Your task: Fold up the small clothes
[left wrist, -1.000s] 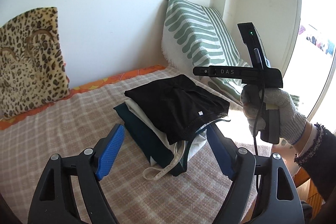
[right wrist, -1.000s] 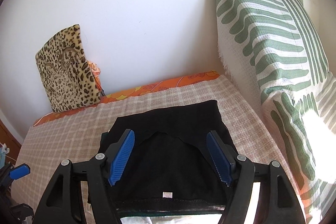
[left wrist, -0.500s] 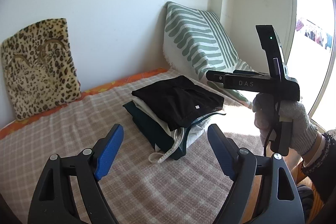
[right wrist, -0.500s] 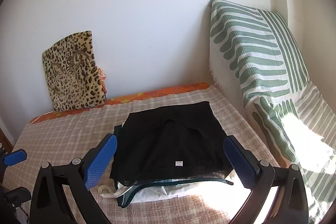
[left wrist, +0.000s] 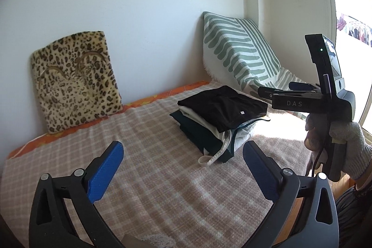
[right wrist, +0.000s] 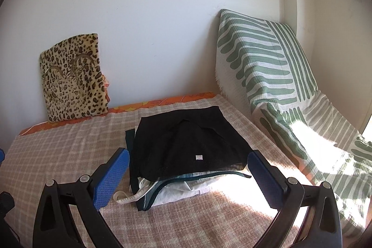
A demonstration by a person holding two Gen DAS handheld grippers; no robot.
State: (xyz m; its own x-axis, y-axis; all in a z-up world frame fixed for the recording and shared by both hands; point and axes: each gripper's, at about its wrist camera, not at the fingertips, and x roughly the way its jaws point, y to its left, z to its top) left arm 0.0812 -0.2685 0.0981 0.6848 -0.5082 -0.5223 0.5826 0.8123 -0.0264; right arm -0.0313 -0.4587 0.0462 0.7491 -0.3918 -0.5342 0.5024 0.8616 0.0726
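Note:
A stack of folded small clothes lies on the checked bed cover (left wrist: 151,155). A black garment (left wrist: 223,106) with a small white label is on top, also in the right wrist view (right wrist: 188,145). White (right wrist: 186,190) and dark green (left wrist: 197,134) pieces lie under it, and a cream strap (left wrist: 209,158) hangs out at the front. My left gripper (left wrist: 182,169) is open and empty, well back from the stack. My right gripper (right wrist: 188,176) is open and empty just in front of the stack; it also shows in the left wrist view (left wrist: 290,94), held by a gloved hand.
A leopard-print cushion (left wrist: 74,78) leans on the white wall at the back left. A green-striped white pillow (right wrist: 262,66) leans in the right corner. An orange sheet edge (right wrist: 139,106) runs along the wall. A bright window (left wrist: 348,15) is at the right.
Both grippers have pulled back from the stack, which now looks smaller and farther. The right gripper's jaws opened wide off the black garment, which stays on top.

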